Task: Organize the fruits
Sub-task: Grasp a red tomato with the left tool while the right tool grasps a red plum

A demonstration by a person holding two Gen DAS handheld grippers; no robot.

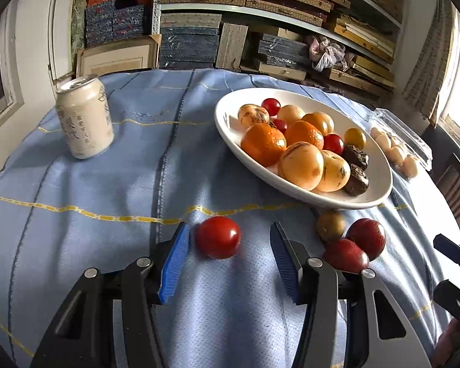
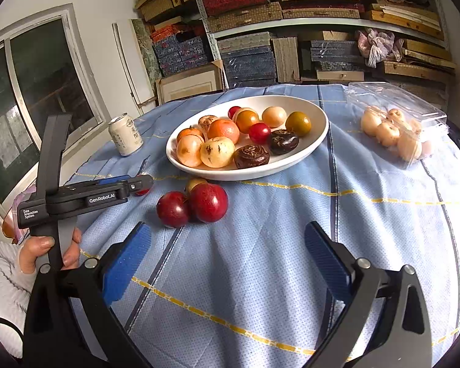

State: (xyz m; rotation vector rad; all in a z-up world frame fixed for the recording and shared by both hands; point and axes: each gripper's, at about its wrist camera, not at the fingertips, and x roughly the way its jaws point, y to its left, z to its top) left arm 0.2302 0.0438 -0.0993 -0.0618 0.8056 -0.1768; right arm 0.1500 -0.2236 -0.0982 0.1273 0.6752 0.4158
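On the blue checked tablecloth [image 1: 107,184], a red cherry tomato [image 1: 217,237] lies between the blue pads of the left gripper [image 1: 230,245]; its jaws stand partly apart, the left pad [image 1: 176,260] just beside the tomato and the right pad clear of it, so nothing is gripped. Just to the right of that gripper, two dark red plums [image 1: 357,245] touch each other, with a small brownish-green fruit [image 1: 330,226] right behind them. Beyond these sits the white oval dish [image 1: 230,122], already loaded with oranges, pale yellow fruits, cherry tomatoes and two dark brown fruits. A pale drinks can [image 1: 84,118] stands upright well to the left of the dish, and a clear plastic box [image 2: 398,116] of pale round fruits rests to its right. From the right wrist view, the right gripper [image 2: 230,263] hovers with its fingers wide over bare cloth, empty, the plums ahead of it. A hand [image 2: 46,253] in a white sleeve grasps the left gripper's handle
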